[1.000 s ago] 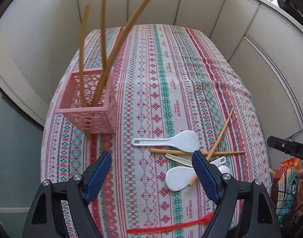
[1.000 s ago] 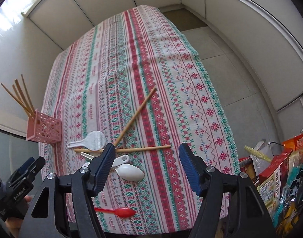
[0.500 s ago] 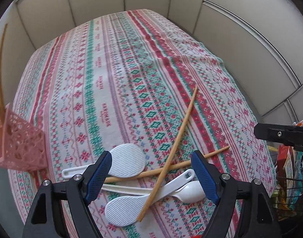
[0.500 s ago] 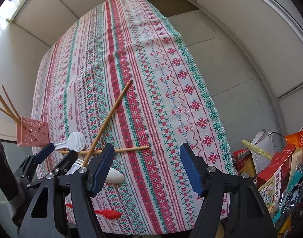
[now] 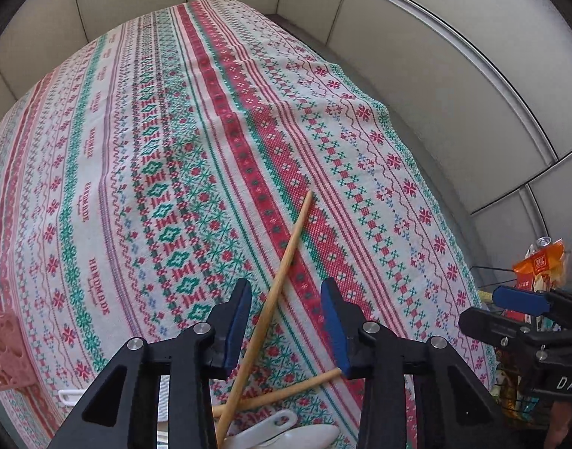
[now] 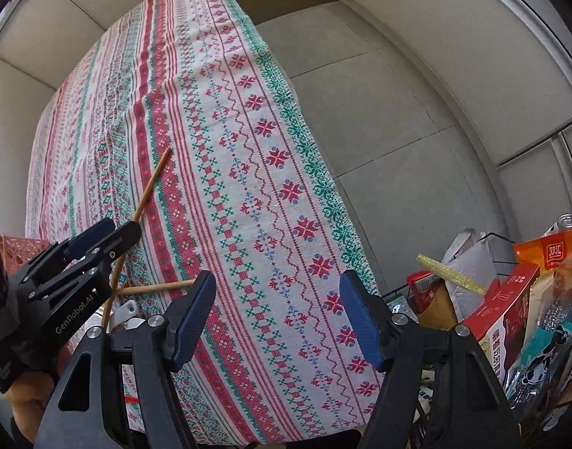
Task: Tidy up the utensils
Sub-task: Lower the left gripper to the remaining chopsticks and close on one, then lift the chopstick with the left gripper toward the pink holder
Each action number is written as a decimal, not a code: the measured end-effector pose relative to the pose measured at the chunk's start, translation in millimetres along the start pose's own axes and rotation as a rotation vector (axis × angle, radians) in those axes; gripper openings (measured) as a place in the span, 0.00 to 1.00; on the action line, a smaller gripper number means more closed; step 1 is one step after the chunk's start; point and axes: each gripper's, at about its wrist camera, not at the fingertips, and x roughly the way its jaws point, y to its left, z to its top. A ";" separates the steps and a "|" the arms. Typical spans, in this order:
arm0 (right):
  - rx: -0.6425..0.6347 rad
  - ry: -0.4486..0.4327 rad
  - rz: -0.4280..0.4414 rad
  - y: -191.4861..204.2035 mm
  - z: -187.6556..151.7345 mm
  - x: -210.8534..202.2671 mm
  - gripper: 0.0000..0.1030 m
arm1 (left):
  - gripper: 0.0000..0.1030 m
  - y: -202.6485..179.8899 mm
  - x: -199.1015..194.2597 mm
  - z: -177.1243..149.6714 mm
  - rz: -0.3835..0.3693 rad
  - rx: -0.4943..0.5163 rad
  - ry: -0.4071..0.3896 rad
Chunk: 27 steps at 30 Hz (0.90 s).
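While a patterned cloth covers the desk (image 5: 196,119) and pale panel walls enclose the room, the left tongs (image 5: 286,321) have just been closing and stand apart, straddling a bamboo chopstick (image 5: 282,273) without pad contact. That chopstick runs from 7 to 1 o'clock, crossing a second chopstick (image 5: 286,393). The right tongs (image 6: 278,318) stand wide apart, empty.

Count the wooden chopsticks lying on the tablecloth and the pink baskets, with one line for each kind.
Wooden chopsticks: 2
Pink basket: 1
Total: 3
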 end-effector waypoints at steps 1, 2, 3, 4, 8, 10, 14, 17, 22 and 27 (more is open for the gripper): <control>0.003 0.008 0.005 -1.0 0.7 1.7 0.69 | 0.36 -3.1 2.1 4.0 -0.004 0.008 0.001; 0.006 0.016 0.011 -1.6 0.9 3.3 0.69 | 0.35 -6.7 4.4 8.5 -0.003 0.017 0.001; 0.005 0.022 0.016 -1.4 1.1 4.1 0.69 | 0.34 -10.0 6.7 12.5 0.002 0.026 0.004; 0.004 0.023 0.021 -0.9 1.4 4.3 0.69 | 0.33 -12.4 9.5 16.9 0.012 0.035 0.007; 0.005 0.020 0.031 0.0 2.4 3.4 0.69 | 0.25 -19.1 28.8 31.0 0.107 0.061 0.066; 0.009 0.020 0.041 -0.9 2.1 2.6 0.69 | 0.16 -23.9 31.3 35.9 0.153 0.084 0.069; 0.015 0.017 0.044 -1.1 2.6 2.0 0.69 | 0.07 -24.6 32.3 38.9 0.189 0.090 0.087; 0.018 0.022 0.056 -0.4 2.9 2.7 0.69 | 0.05 -24.2 13.3 33.4 0.204 0.097 0.042; -0.003 0.048 0.101 10.6 0.6 7.9 0.69 | 0.05 -9.3 -42.3 16.2 0.196 0.065 -0.059; -0.009 0.080 0.142 21.0 -3.4 15.8 0.69 | 0.05 8.0 -107.1 -13.4 0.201 0.034 -0.200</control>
